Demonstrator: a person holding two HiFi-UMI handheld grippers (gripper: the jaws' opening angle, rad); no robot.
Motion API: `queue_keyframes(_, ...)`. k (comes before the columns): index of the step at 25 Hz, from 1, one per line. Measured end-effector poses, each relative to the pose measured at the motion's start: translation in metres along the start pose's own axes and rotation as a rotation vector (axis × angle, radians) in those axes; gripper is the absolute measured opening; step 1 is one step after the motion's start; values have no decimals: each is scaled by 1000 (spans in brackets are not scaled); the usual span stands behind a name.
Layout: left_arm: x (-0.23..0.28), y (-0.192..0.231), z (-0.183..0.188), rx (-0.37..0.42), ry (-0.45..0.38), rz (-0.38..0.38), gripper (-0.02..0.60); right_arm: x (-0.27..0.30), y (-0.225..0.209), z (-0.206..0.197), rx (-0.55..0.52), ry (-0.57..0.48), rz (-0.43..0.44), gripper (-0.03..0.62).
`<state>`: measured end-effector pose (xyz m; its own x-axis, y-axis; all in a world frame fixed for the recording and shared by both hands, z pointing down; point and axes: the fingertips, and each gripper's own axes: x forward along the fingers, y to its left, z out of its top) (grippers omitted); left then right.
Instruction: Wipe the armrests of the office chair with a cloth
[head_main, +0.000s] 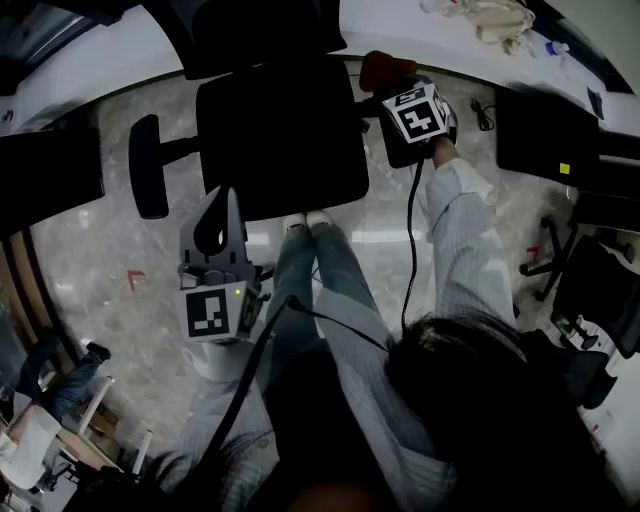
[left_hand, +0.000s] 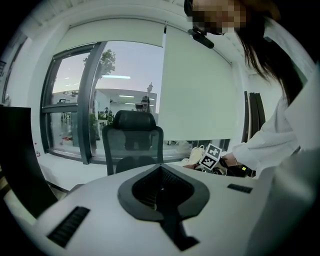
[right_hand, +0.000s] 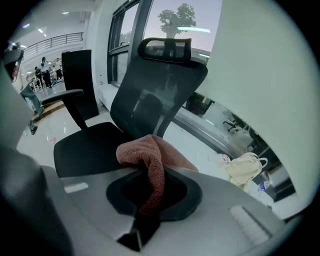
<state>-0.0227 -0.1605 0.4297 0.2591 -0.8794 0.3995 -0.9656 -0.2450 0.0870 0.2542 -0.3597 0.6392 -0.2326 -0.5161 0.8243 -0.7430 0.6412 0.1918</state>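
Plainly the right gripper (right_hand: 151, 195) is clenched on one reddish cloth (right_hand: 150, 155), which bunches above the jaws and runs down between them; seen from the head view it sits just off the right edge of the office chair (head_main: 282, 130), though whether the cloth touches an armrest there I cannot tell; the left gripper (left_hand: 161, 190) has its jaws pressed together on nothing, held on the person's side of the seat, well apart from the cloth; two grippers, one cloth, one chair between them; one armrest (head_main: 148, 180) shows clearly at the seat's left; one cream bag (right_hand: 245, 169) lies on the white ledge (head_main: 380, 25) beyond.
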Motion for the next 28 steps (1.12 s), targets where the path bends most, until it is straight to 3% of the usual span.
queue_keyframes(5, 1, -8, 1, 33, -19, -21, 3, -25, 25, -15, -9, -32, 28, 28)
queue_keyframes(12, 2, -34, 17, 7, -52, -32, 3, -102, 80, -73, -29, -78, 86, 28)
queue_keyframes(17, 5, -46, 19, 3, -80, -50, 3, -127, 94, -97, 2, -95, 89, 28)
queue_keyframes(22, 2, -43, 16, -4, -67, -30, 3, -115, 82, -89, -14, -73, 99, 28)
queue_keyframes(28, -5, -19, 2, -6, -26, 10, 3, -56, 40, -45, -29, -44, 71, 28)
